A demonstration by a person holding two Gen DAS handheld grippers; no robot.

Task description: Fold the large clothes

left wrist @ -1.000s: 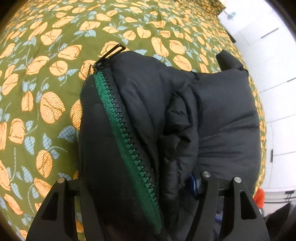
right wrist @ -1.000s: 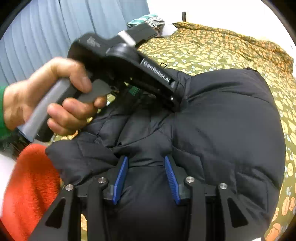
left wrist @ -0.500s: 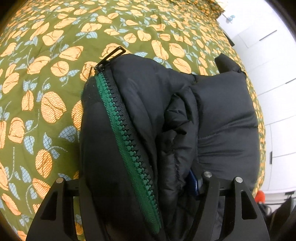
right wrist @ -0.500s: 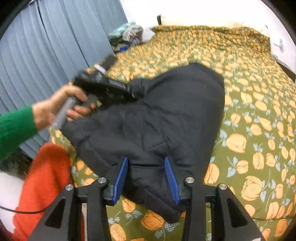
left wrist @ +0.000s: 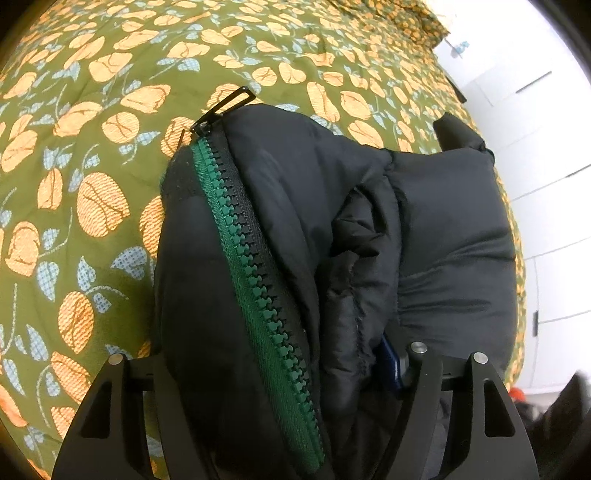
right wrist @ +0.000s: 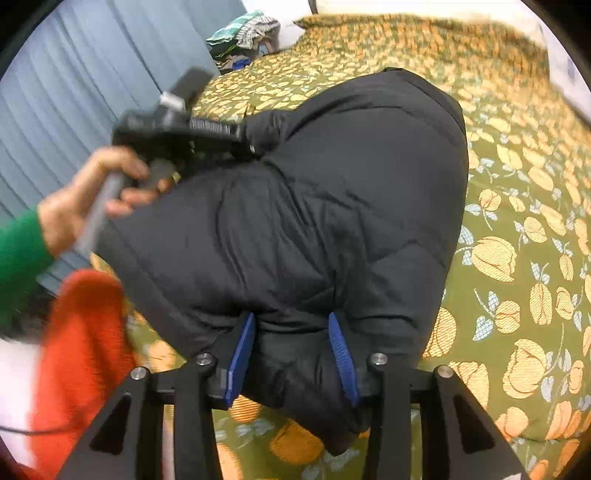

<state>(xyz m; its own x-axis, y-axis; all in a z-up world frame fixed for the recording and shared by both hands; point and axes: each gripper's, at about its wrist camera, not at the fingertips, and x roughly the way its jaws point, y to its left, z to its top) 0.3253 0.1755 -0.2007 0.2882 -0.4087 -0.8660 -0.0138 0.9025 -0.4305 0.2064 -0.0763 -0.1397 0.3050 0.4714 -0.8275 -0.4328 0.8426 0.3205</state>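
Note:
A black puffer jacket (left wrist: 443, 240) lies bunched on the bed, its green zip (left wrist: 251, 266) running away from the camera to a black pull (left wrist: 225, 107). My left gripper (left wrist: 277, 369) has a thick wad of the jacket filling its jaws, which are opening slightly. One blue pad (left wrist: 391, 365) presses the fabric and the other finger is buried. In the right wrist view the jacket (right wrist: 332, 184) is a folded mound. My right gripper (right wrist: 291, 358) is shut on its near edge. The left gripper (right wrist: 251, 147), held by a hand (right wrist: 74, 206), grips the far left side.
The bed has an olive spread with orange flowers (left wrist: 92, 110), open to the right of the jacket (right wrist: 517, 221). An orange-red cloth (right wrist: 85, 350) lies at the near left edge. A grey curtain (right wrist: 74, 74) and a clothes pile (right wrist: 243, 29) stand beyond. White cupboards (left wrist: 546, 184) flank the bed.
My right gripper has drawn back from the left one with the jacket edge in it and rolled, so more bed shows. The left wrist view is almost unchanged.

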